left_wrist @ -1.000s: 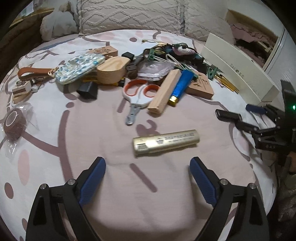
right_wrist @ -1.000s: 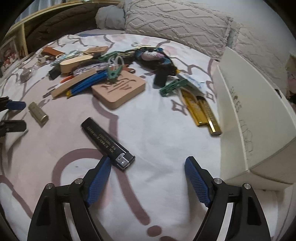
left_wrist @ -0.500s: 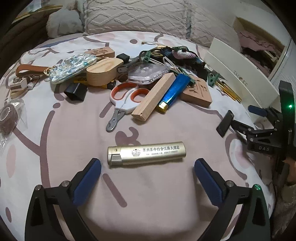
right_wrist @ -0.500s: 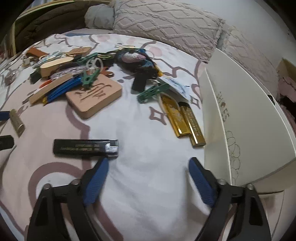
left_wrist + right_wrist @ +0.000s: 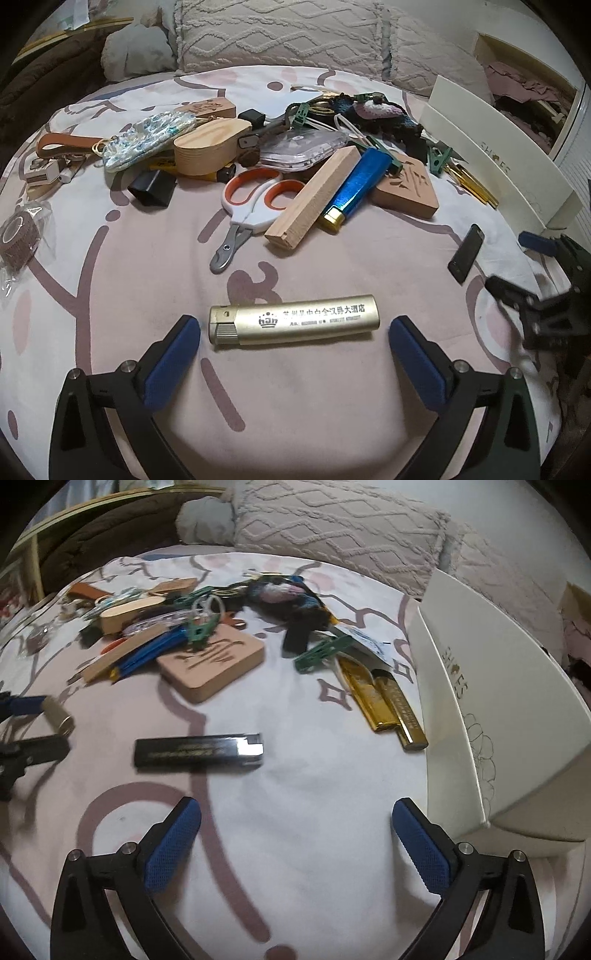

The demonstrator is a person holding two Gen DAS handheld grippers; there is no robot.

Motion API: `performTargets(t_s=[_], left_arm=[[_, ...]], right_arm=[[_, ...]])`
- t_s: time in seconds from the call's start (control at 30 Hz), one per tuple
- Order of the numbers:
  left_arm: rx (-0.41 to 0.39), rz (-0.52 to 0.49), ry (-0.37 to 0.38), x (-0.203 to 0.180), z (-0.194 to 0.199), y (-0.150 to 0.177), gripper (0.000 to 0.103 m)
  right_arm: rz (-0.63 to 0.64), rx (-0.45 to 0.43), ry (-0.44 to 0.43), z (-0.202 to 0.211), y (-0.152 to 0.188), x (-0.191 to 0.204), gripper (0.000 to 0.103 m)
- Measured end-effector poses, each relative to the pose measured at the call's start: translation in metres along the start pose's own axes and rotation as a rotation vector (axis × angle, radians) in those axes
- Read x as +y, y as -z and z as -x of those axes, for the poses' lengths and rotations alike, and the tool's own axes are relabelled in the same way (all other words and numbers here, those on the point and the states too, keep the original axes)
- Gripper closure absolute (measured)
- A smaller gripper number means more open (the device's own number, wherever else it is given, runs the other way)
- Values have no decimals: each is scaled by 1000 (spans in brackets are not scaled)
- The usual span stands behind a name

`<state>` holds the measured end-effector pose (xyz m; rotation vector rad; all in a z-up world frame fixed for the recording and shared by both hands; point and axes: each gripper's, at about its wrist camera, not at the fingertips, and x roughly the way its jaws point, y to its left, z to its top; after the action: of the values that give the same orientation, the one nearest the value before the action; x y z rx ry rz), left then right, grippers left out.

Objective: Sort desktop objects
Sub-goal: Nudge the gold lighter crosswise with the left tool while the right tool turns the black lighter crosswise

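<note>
My left gripper [image 5: 294, 334] stands wide apart, nothing clamped; the gold lighter [image 5: 293, 319] lies crosswise just ahead, at twelve o'clock. My right gripper [image 5: 296, 818], its jaws opening on nothing, has the black lighter [image 5: 198, 752] at eleven o'clock and the white box [image 5: 491, 716] at two.

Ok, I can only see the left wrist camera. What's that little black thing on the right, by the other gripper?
Observer: It's a black lighter lying flat, with its silver cap pointing toward the white box.
Operator: Is the right gripper holding it?
Observer: No. The right gripper is empty. Its jaws are opening with nothing between them, and the lighter lies just beyond it.
Operator: And the yellow sticks by the box?
Observer: Those are two gold lighters, side by side and close to the box wall.
</note>
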<state>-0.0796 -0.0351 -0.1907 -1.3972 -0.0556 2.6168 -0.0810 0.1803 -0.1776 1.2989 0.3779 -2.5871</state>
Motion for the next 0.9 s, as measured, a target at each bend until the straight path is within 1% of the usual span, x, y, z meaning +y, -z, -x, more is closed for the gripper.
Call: performTargets(t_s=[0.07, 0.13, 0.23, 0.4, 0.57, 0.63, 0.7, 0.8, 0.9], left_arm=[[3, 2, -3, 0, -2, 0, 0], [3, 2, -6, 0, -3, 1, 0], [3, -1, -13, -1, -4, 1, 0], [0, -10, -23, -3, -4, 2, 0], [-1, -11, -23, -3, -4, 2, 0], [-1, -12, -24, -3, -4, 2, 0], [-1, -12, -26, -3, -4, 2, 0], [-1, -14, -28, -4, -3, 3, 0], [-6, -11, -24, -5, -3, 3, 0]], right_arm=[[16, 16, -58, 2, 1, 9, 0], [39, 23, -75, 5, 1, 19, 0], [35, 28, -107, 9, -3, 28, 0], [24, 33, -94, 7, -14, 40, 0], [30, 28, -32, -9, -27, 46, 0], [33, 27, -27, -13, -28, 46, 0], [22, 25, -42, -17, -29, 42, 0], [-19, 33, -96, -25, -25, 33, 0], [-49, 20, -135, -24, -23, 28, 0]])
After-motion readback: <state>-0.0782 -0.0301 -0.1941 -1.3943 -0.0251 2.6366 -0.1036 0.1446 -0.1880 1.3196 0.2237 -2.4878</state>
